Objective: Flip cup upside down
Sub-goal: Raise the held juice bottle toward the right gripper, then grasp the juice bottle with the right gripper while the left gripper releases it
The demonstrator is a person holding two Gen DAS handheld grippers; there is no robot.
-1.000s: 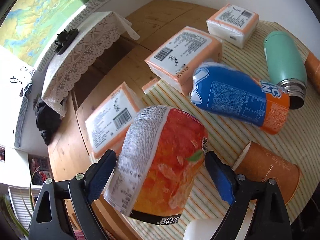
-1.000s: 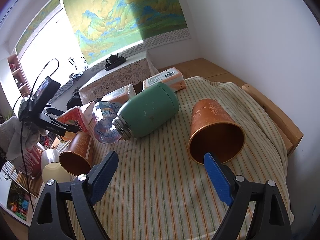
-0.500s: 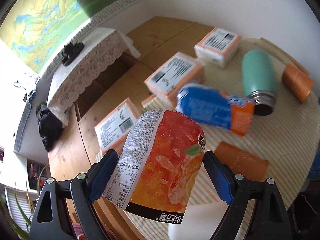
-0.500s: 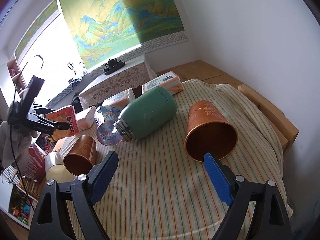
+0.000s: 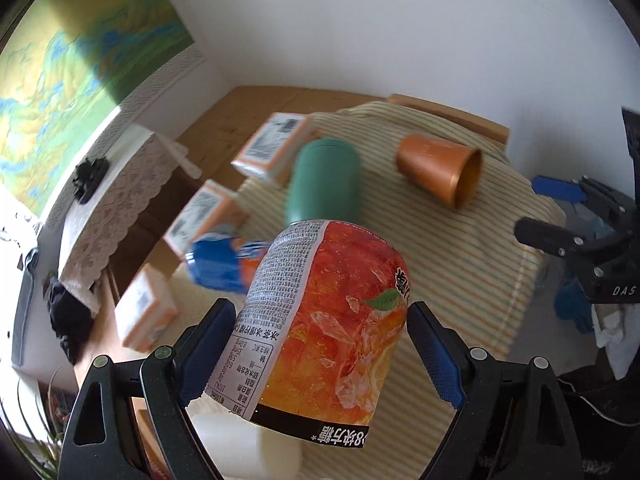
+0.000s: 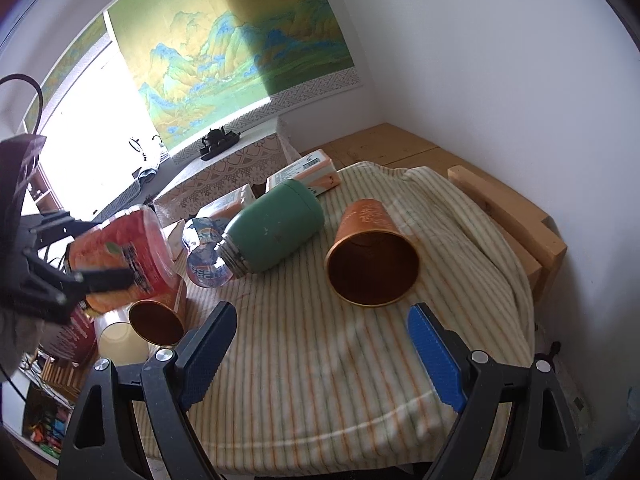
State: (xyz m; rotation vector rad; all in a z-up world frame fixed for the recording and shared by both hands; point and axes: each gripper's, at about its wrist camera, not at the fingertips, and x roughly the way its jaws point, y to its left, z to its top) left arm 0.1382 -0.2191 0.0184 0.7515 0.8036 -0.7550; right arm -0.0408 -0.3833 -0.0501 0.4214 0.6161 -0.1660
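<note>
Left claw (image 5: 320,344) clamping orange printed cup (image 5: 332,320), Chinese label, "DAS" on right claw (image 5: 576,216)

Bare striped cloth (image 6: 320,360) ahead of right jaws; green flask (image 6: 276,228), copper cup (image 6: 372,256) block beyond.

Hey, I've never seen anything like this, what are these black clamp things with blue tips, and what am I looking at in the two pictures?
They are handheld grasping tools, one in each of a person's hands, each with a camera looking out along its two fingers. The left tool grips an orange-printed cup, lifted above the table. The right tool is open and holds nothing; in its picture you also see the left tool holding the cup at the far left. On the striped cloth lie a copper cup on its side, a green flask, a blue bottle, another copper cup and some orange and white packets.
</note>
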